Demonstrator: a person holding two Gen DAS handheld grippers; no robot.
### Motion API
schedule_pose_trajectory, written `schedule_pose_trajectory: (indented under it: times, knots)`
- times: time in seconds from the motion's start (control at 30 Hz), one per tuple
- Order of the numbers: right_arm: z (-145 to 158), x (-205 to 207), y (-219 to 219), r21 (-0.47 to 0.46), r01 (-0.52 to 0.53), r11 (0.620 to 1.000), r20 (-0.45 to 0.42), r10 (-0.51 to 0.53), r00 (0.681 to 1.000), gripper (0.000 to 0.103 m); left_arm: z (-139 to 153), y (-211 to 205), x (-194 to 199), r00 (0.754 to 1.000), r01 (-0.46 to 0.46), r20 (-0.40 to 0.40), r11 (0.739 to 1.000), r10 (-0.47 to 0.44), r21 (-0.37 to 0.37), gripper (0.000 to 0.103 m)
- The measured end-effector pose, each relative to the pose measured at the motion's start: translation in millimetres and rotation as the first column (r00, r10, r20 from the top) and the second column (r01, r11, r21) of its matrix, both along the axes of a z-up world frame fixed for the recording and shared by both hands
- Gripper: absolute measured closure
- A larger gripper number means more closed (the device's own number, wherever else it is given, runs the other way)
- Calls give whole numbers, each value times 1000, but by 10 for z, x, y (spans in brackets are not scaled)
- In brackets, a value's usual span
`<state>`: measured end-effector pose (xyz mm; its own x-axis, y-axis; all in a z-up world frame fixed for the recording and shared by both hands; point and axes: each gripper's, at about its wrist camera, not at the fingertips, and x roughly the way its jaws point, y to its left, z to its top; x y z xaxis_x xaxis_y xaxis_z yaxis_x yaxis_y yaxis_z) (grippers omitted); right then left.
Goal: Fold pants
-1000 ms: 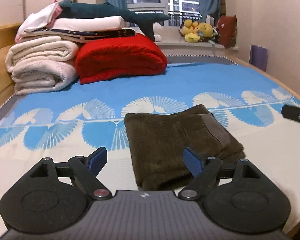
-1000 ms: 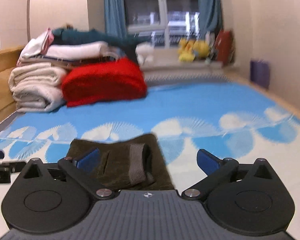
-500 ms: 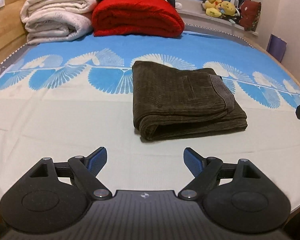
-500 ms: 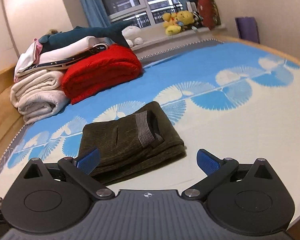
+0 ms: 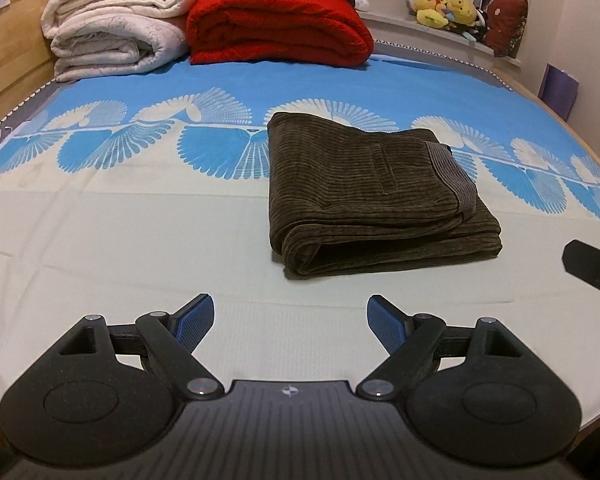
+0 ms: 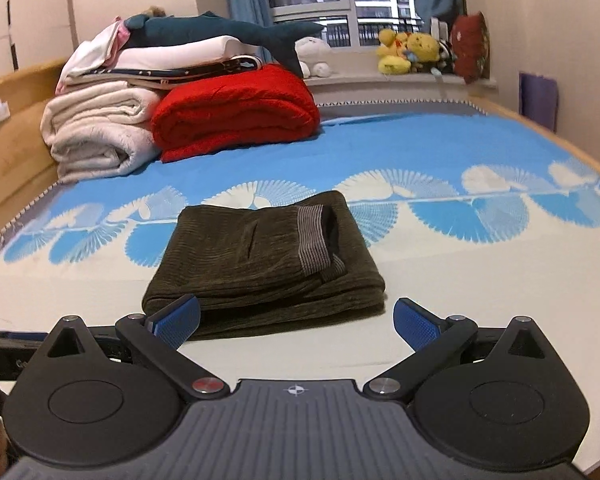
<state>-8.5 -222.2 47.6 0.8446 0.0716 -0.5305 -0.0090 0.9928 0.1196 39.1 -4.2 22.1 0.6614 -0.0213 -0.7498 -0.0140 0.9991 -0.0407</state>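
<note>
Jaws standing wide apart on the left gripper (image 5: 290, 318), holding nothing, hovering over the pale near part of the bed (image 5: 100, 248), well short of the pants (image 5: 372, 196)

Jaws likewise spread on the right gripper (image 6: 296, 316), gripping nothing, its left blue pad (image 6: 178, 318) overlapping the near left corner of the pants (image 6: 260, 264) in the right wrist view, contact impossible to tell

Lying folded into a compact dark olive corduroy bundle near the middle of the bed, stacked layers facing the cameras, ribbed waistband (image 6: 312, 240) showing on top toward the right side

Sitting partly on the pale section of the sheet and partly on the band of blue fan-shaped patterns (image 5: 216, 152)

Resting at the far end of the bed: a folded red blanket (image 5: 276, 24) just beside a stack of rolled cream blankets (image 5: 112, 28), with a dark teal plush shark (image 6: 220, 30) lying across the top of the pile

Sitting on the window sill beyond: yellow plush toys (image 6: 404, 50)

Showing at the right edge of the left wrist view: a black part of the other gripper (image 5: 592, 268)
</note>
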Motion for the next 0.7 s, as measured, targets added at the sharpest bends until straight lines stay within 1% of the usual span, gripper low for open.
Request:
schedule_pose_trajectory:
  times: [0.7]
  knots:
    - [-25, 35, 11, -7, -5, 1000, -10, 5, 1000, 1, -28, -79, 25, 1000, 12, 0, 1000, -12, 26, 15]
